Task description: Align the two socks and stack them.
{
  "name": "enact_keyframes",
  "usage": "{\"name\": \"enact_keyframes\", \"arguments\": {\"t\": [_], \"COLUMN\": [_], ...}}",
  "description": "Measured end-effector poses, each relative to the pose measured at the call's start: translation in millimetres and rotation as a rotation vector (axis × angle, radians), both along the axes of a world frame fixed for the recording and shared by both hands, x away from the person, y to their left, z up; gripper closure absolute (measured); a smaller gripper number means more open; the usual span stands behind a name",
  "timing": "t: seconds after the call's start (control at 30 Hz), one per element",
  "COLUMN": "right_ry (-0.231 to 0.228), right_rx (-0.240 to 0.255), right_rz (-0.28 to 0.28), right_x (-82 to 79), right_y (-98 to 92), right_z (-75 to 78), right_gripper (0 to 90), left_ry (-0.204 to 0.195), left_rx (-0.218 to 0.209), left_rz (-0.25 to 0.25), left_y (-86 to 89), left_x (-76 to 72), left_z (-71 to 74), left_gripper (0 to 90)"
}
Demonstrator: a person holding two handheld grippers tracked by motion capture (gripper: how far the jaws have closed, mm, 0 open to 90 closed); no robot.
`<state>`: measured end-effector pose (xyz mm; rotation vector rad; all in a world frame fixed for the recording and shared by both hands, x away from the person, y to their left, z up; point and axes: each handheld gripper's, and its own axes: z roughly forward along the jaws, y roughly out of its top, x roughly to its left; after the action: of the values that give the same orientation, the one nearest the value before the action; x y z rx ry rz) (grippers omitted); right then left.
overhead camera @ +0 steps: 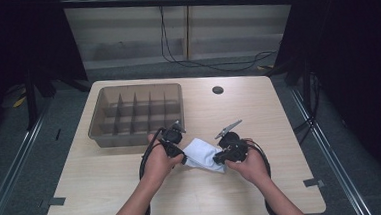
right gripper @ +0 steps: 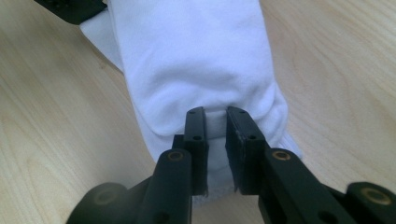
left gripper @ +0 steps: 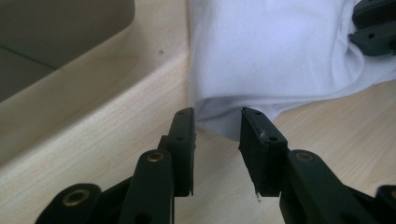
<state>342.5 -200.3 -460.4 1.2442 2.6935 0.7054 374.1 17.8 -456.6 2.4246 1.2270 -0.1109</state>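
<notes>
While you look over the table (overhead camera: 108, 182) from left to right, the grey divided tray (overhead camera: 100, 133) stands first at the far left part. Just near its front wall, your left gripper (left gripper: 217, 123) rests low with its jaws spread; the edge of the white cloth (overhead camera: 204, 154) lies between them, but the pads do not press it. The cloth lies folded on the wood at the middle, between your two hands. At its right end, your right gripper (right gripper: 215, 122) has the jaws nearly together and pinches a fold of the cloth (right gripper: 196, 70).
</notes>
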Motion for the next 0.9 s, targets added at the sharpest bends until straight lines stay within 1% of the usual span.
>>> {"name": "enact_keyframes", "arguments": {"t": [0.03,0.07,0.1,0.13,0.17,0.27,0.43,0.47,0.53,0.6,0.67,0.73,0.77,0.83,0.9], "right_ry": [0.0,-0.001,0.002,0.002,0.004,0.007,0.006,0.005,0.001,-0.003,-0.016,-0.02,-0.028,-0.028,-0.026], "right_rx": [0.0,-0.005,-0.007,-0.011,-0.014,-0.019,-0.033,-0.034,-0.031,-0.032,-0.03,-0.018,-0.014,-0.011,-0.006], "right_rz": [0.0,0.009,0.007,0.011,0.015,0.024,0.03,0.034,0.029,0.028,0.033,0.022,0.018,0.012,0.013], "right_x": [0.0,0.2,0.1,0.1,0.3,1.2,1.4,1.5,0.9,0.0,-0.6,-1.8,-2.4,-3.0,-4.6], "right_y": [0.0,0.5,1.5,2.2,3.0,4.5,5.9,6.1,6.1,5.2,2.7,-1.0,-5.9,-8.2,-12.1], "right_z": [0.0,-0.7,-1.1,-1.6,-2.4,-3.2,-2.1,-1.9,-0.3,2.5,6.5,12.5,18.0,20.0,22.3], "right_gripper": [79.7,80.7,82.3,84.0,85.3,89.2,90.0,90.0,90.0,90.0,90.0,90.0,90.0,90.0,90.0], "left_ry": [0.0,-0.009,-0.01,-0.006,-0.009,0.002,-0.004,-0.005,-0.009,-0.001,-0.004,-0.004,-0.005,-0.002,-0.004], "left_rx": [-0.001,0.013,0.014,0.009,0.014,0.025,0.039,0.047,0.051,0.058,0.061,0.068,0.067,0.068,0.067], "left_rz": [0.0,0.003,0.004,0.001,0.002,0.002,-0.001,-0.009,-0.006,-0.009,-0.002,-0.003,-0.005,0.006,0.004], "left_y": [-0.4,-1.2,-1.7,-2.1,-3.4,-5.2,-8.8,-9.5,-10.6,-11.6,-12.6,-12.6,-12.5,-12.6,-12.9], "left_x": [0.3,0.3,0.5,0.8,0.6,1.7,1.4,1.6,1.6,1.6,1.2,1.1,1.1,0.7,0.6], "left_z": [-0.9,-1.9,-3.0,-4.0,-5.3,-8.0,-10.2,-10.8,-12.0,-12.3,-12.4,-12.6,-12.8,-12.7,-12.8], "left_gripper": [65.7,65.1,64.6,64.0,63.4,62.6,63.4,63.5,63.4,63.4,63.4,63.9,64.2,64.3,64.3]}}
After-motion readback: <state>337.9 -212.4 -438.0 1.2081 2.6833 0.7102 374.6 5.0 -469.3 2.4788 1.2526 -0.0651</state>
